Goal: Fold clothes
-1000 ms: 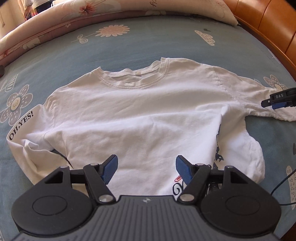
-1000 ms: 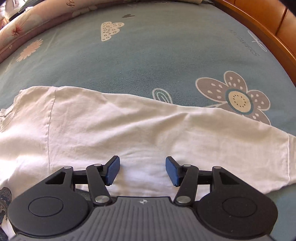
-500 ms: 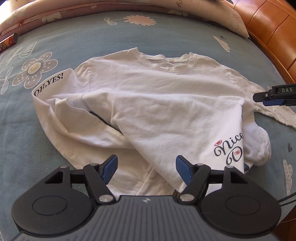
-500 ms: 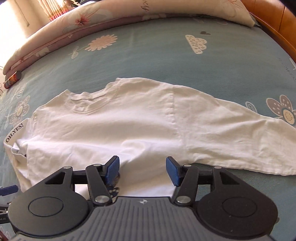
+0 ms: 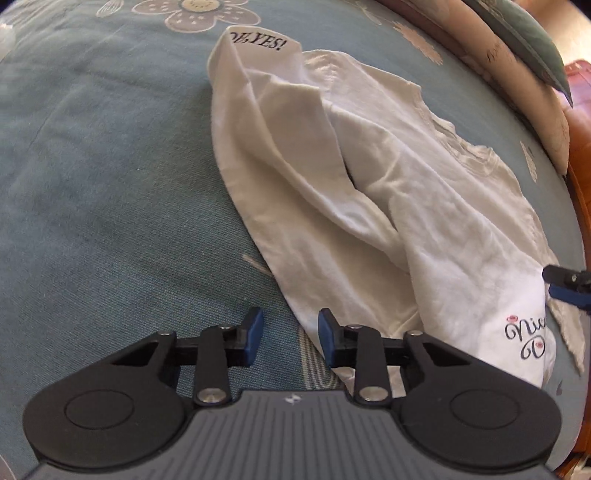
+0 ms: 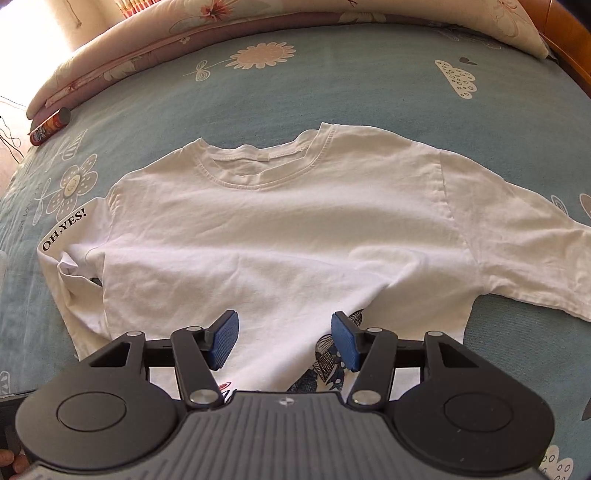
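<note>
A white T-shirt (image 6: 280, 236) lies spread on the blue bed sheet (image 6: 369, 92), collar at the far side. Its left sleeve, printed "OH,YES!" (image 6: 64, 230), is folded in, and the right sleeve (image 6: 528, 251) lies stretched out. My right gripper (image 6: 284, 339) hangs open over the shirt's near hem, where a dark print shows. My left gripper (image 5: 290, 332) is at the shirt's (image 5: 369, 221) near left edge. Its jaws are closing; only sheet shows between them, and the cloth edge runs by the right fingertip (image 5: 327, 332). The right gripper's tip (image 5: 565, 284) shows at that view's right edge.
A rolled quilt (image 6: 155, 48) and pillows line the far side of the bed. A small cylindrical can (image 6: 50, 127) lies at the far left by the quilt. A wooden bed frame (image 6: 569, 33) runs along the right. A person's fingers (image 6: 9, 461) show at bottom left.
The left gripper swung to the shirt's left edge, rolled, and its jaws narrowed. The right gripper moved from the right sleeve to above the shirt's near hem, still open.
</note>
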A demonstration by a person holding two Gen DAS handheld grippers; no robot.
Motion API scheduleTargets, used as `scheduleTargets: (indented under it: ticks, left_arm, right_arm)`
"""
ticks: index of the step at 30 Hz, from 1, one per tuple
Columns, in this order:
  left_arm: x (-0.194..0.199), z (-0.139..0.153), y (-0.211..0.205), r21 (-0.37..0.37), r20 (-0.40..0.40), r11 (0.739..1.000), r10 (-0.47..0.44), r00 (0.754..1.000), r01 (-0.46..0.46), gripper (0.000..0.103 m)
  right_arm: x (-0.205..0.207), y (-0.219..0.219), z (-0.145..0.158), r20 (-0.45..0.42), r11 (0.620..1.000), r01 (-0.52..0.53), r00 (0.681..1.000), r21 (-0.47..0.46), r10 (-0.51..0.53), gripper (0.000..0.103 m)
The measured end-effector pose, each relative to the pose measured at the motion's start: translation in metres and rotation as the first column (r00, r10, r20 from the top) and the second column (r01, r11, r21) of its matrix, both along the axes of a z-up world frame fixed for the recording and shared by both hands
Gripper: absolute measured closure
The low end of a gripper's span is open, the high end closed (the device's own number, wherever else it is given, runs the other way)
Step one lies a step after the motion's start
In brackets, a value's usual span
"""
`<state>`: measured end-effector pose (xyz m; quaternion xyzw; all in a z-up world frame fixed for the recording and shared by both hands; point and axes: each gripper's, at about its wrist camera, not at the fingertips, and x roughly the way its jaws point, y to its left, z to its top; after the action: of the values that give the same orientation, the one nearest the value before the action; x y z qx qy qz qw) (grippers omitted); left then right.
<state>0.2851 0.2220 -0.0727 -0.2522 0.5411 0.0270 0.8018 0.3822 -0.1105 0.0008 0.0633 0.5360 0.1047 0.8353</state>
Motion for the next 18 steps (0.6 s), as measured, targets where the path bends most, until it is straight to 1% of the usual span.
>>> scheduleTargets:
  ticks: [2,4,9,10,14,16,18]
  left_arm:
    - [-0.002,-0.002,0.005,-0.035,0.028,0.999,0.03,0.999,-0.029,0.073]
    - [0.001,-0.004,0.009,-0.044,0.06,0.998,0.046,0.997,-0.044,0.073]
    - [0.022,-0.009,0.029,-0.09,0.129,0.99,0.117,0.985,-0.106,0.073]
    - [0.026,-0.011,0.034,-0.11,0.138,0.987,0.134,0.981,-0.12,0.073]
    - [0.034,-0.019,0.048,-0.203,0.158,0.965,0.197,0.968,-0.163,0.073]
    - [0.025,-0.023,0.05,-0.248,0.158,0.952,0.221,0.962,-0.178,0.074]
    - [0.011,-0.028,0.049,-0.31,0.142,0.93,0.252,0.957,-0.198,0.074]
  right_arm:
    - [-0.001,0.003,-0.001,-0.003,1.0,0.0,1.0,-0.001,0.0,0.042]
    - [-0.002,0.004,-0.004,-0.004,1.0,-0.001,1.0,-0.004,0.001,0.043]
    - [-0.004,0.005,-0.006,0.001,1.0,0.003,1.0,-0.008,-0.003,0.042]
    - [-0.004,0.005,-0.006,0.003,1.0,0.005,1.0,-0.01,-0.005,0.042]
    - [-0.004,0.002,-0.008,0.001,1.0,0.014,1.0,-0.008,-0.014,0.042]
    - [-0.004,0.0,-0.009,-0.005,1.0,0.02,1.0,-0.004,-0.02,0.042]
    - [-0.005,-0.002,-0.011,-0.014,1.0,0.024,1.0,-0.001,-0.024,0.042]
